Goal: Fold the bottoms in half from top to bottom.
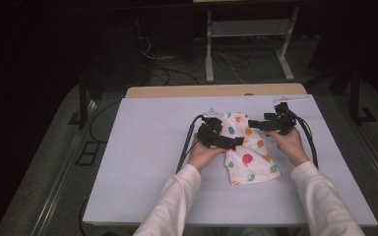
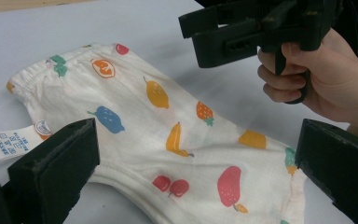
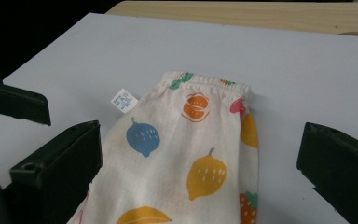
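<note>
garment: small white fruit-print trousers (image 1: 247, 155) lie folded flat near the middle of the white table (image 1: 142, 162), waistband toward the far edge, a care label (image 2: 8, 144) sticking out beside it
left gripper: the left gripper (image 2: 193, 158) hovers just over the cloth's left side, jaws spread wide with nothing pinched between them
right gripper: the right gripper (image 3: 200, 161) hangs above the waistband end, jaws apart, cloth lying loose beneath
hands: both in white sleeves (image 1: 177, 201), one on each side of the garment
</note>
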